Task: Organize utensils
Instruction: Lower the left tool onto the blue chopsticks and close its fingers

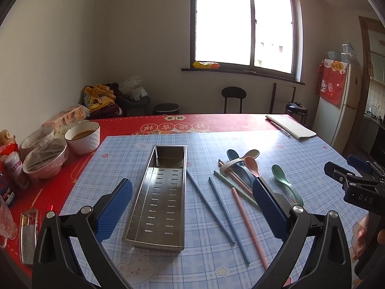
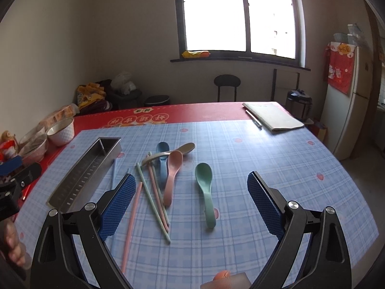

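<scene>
An empty perforated steel utensil tray (image 1: 161, 192) lies on the blue checked mat; it also shows in the right wrist view (image 2: 84, 175). Right of it lie blue chopsticks (image 1: 216, 212), a pink chopstick (image 1: 250, 228), green chopsticks (image 2: 152, 200), and blue (image 2: 161, 161), beige (image 2: 178, 151), pink (image 2: 172, 175) and green (image 2: 205, 190) spoons. My left gripper (image 1: 192, 200) is open and empty above the tray's near end. My right gripper (image 2: 191, 200) is open and empty above the green spoon and chopsticks.
Bowls (image 1: 81, 134) and covered dishes (image 1: 45, 159) stand at the table's left on the red cloth (image 1: 216, 122). A notebook with a pen (image 2: 272, 118) lies at the far right. A lighter (image 1: 28, 236) lies near the left front edge.
</scene>
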`<state>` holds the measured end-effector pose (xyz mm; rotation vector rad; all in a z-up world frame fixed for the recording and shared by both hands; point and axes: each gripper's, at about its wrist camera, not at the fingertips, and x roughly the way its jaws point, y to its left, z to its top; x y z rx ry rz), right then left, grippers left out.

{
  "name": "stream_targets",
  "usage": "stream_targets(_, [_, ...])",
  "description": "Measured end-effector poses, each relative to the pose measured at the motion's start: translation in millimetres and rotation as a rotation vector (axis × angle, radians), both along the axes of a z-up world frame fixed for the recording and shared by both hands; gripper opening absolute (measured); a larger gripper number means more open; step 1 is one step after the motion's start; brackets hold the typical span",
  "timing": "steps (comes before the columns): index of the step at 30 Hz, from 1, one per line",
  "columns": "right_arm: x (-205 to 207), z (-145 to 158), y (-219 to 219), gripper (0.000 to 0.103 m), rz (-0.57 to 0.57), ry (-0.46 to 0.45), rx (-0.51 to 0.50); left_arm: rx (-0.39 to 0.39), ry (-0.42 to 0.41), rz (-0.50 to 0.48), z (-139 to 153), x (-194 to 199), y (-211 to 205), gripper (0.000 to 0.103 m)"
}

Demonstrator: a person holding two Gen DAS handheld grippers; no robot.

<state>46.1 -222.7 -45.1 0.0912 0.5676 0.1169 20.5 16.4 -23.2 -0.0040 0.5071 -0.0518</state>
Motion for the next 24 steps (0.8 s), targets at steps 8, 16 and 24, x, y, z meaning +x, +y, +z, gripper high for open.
stream_targets(8, [41, -49, -1, 0.091, 0.092, 0.149, 0.043, -0.037, 0.117, -0.005, -34, 17, 0, 0.079])
stream_targets(16, [76, -71, 2, 0.091, 0.204, 0.181, 0.043, -0.029, 0.209, 0.0, -59, 39, -18, 0.053])
stream_targets(24, [115, -73, -12, 0.091, 0.198, 0.126, 0.045, 0.011, 0.264, 0.023, -72, 64, -40, 0.046])
